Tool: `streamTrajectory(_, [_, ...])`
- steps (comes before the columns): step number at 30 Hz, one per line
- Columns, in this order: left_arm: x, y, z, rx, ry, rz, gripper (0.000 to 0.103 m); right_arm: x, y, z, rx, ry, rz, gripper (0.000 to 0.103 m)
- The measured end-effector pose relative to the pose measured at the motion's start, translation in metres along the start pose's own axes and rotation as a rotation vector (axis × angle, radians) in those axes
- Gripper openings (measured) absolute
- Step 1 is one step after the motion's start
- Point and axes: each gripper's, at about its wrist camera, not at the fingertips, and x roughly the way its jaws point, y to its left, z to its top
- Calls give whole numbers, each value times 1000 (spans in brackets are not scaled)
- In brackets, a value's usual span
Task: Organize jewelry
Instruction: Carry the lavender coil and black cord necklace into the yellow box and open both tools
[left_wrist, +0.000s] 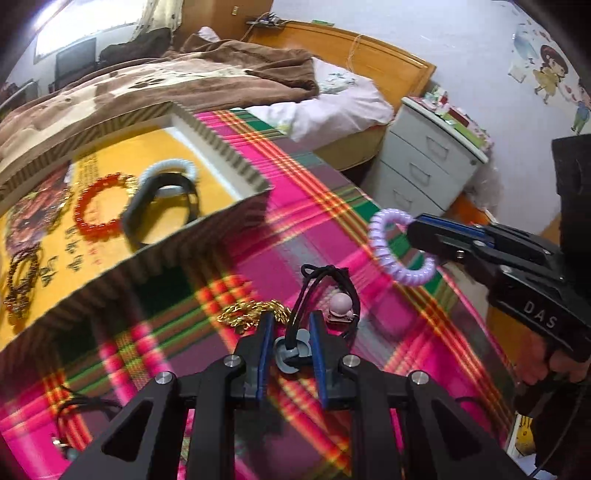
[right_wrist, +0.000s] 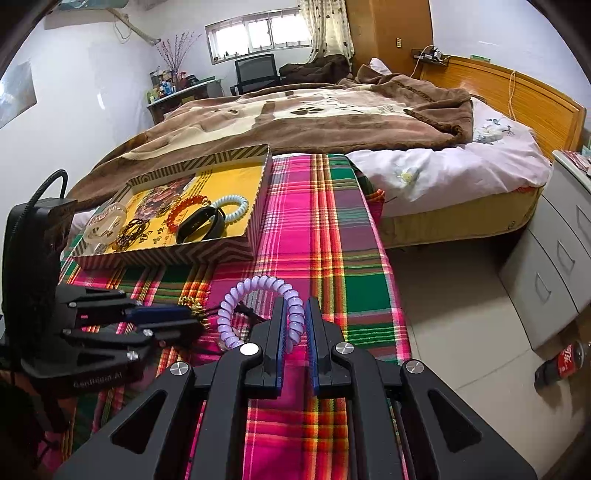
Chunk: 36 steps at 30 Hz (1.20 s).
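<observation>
A striped cardboard tray with a yellow floor sits on the plaid cloth. It holds a red bead bracelet, a black fitness band, a pale blue coil hair tie and dark bead bracelets. My right gripper is shut on a lilac coil hair tie, held above the cloth. My left gripper is shut on a black cord hair tie with a grey charm. A gold chain and a pink bead clip lie just ahead of it.
The plaid cloth covers a narrow table beside a bed with a brown blanket. White drawers stand at the right, with a cola bottle on the tiled floor. Another black cord lies at the cloth's near left.
</observation>
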Motion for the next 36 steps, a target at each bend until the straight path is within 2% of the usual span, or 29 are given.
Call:
streamTrajectory(3, [-6, -2, -2, 12, -7, 52, 20, -2, 0, 0, 0, -4, -1, 10])
streamTrajectory(6, [-20, -3, -7, 3, -29, 51, 20, -4, -2, 0, 10, -12, 2, 10])
streamTrajectory(11, [-33, -5, -21, 7, -23, 33, 20, -8, -3, -2, 19, -20, 6, 10])
streamTrajectory(15, [-41, 0, -26, -29, -50, 19, 20, -13, -2, -3, 23, -25, 14, 10])
streamTrajectory(30, [-99, 13, -29, -107, -169, 35, 20, -41, 16, 0, 1, -61, 27, 10])
streamTrajectory(36, [-125, 27, -24, -139, -217, 48, 20, -48, 24, 15, -5, -77, 53, 10])
